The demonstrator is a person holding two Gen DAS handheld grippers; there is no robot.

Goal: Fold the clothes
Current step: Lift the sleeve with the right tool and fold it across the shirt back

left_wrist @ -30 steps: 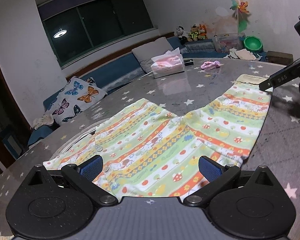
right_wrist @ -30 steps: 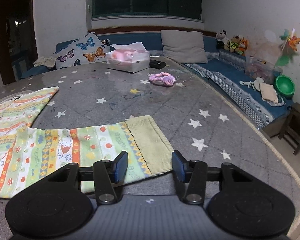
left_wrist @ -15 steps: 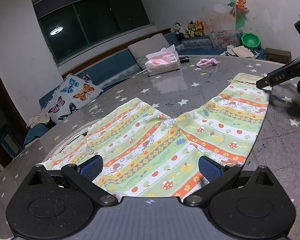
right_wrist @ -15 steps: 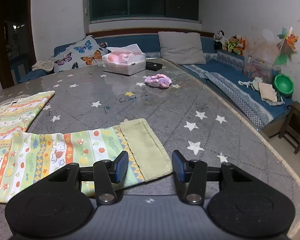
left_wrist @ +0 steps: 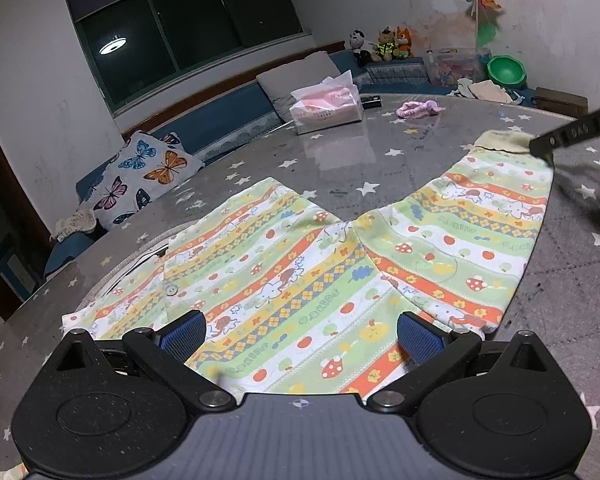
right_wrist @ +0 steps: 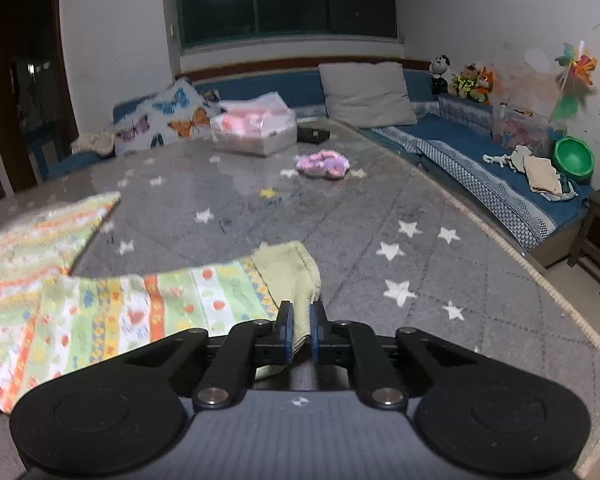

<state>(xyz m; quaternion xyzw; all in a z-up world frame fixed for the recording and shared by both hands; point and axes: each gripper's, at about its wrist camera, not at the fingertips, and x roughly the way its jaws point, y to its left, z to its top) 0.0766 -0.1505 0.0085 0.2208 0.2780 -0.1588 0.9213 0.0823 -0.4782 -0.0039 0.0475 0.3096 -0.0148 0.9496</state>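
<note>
A striped, cartoon-print garment [left_wrist: 300, 264] lies spread flat on the grey star-patterned table [left_wrist: 380, 152]. My left gripper [left_wrist: 300, 328] is open wide at the garment's near hem, with the cloth lying between its blue pads [left_wrist: 184, 332]. In the right wrist view the garment [right_wrist: 140, 304] ends in a pale yellow-green ribbed cuff [right_wrist: 288, 268]. My right gripper [right_wrist: 301, 320] has its jaws closing, and the cuff is bunched and pinched between the pads. The left wrist view shows that gripper's finger [left_wrist: 556, 140] at the cuff [left_wrist: 500, 142], far right.
A tissue box [left_wrist: 326, 106], a black remote [left_wrist: 370, 100] and a small pink cloth [left_wrist: 416, 109] sit at the far side of the table. The curved table edge [right_wrist: 540, 280] runs on the right, with a blue sofa [right_wrist: 480, 160] and a stool beyond.
The right jaws went from half open around the cuff to closed on it, and the cuff is now bunched up. The left gripper stayed open over the hem.
</note>
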